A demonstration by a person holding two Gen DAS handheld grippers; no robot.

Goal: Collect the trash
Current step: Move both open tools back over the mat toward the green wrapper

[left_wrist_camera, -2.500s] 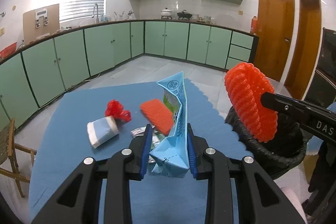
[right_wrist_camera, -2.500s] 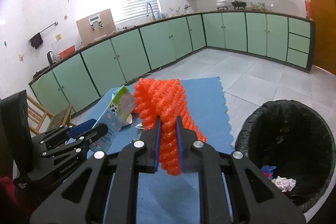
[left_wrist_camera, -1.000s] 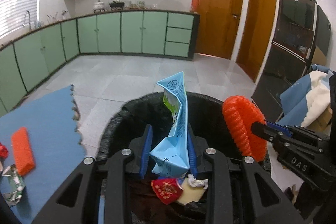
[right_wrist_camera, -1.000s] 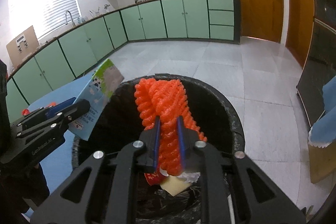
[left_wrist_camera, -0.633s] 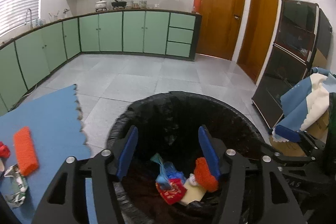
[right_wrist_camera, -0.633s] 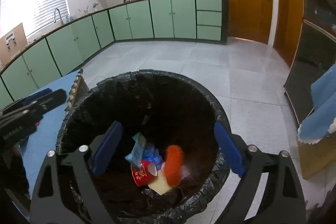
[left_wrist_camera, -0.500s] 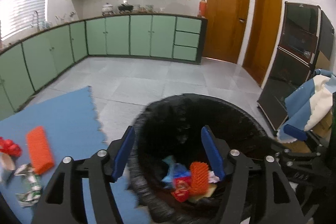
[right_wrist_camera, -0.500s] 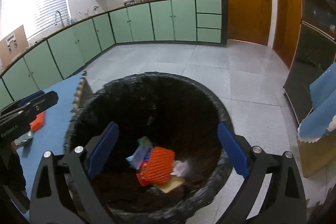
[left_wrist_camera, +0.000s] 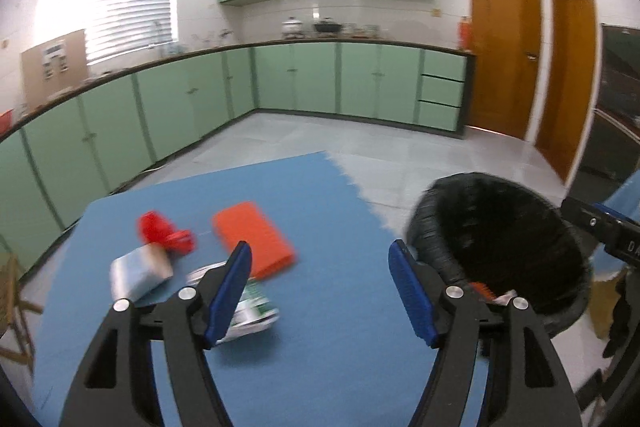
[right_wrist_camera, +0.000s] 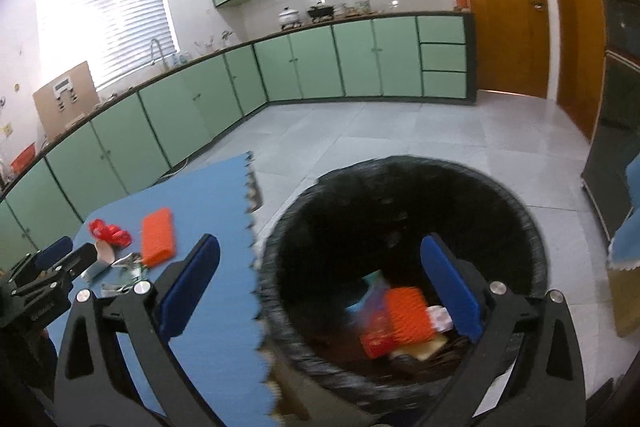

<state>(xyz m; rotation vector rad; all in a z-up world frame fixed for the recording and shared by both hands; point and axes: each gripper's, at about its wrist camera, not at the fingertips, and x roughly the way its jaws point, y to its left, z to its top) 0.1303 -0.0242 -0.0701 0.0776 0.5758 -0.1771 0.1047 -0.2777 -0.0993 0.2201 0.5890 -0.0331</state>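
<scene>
My left gripper is open and empty above the blue table mat. On the mat lie an orange foam net, a red wrapper, a white and blue paper cup and a crumpled green and white packet. My right gripper is open and empty over the black-lined trash bin. Inside the bin lie an orange foam net, a blue carton and other scraps. The bin also shows in the left wrist view.
Green kitchen cabinets run along the walls. Two wooden doors stand at the right. A wooden chair is left of the table. Blue cloth lies right of the bin on the tiled floor.
Both grippers opened and dropped the blue carton and the orange foam net into the bin. My left gripper has since swung left, back over the table mat.
</scene>
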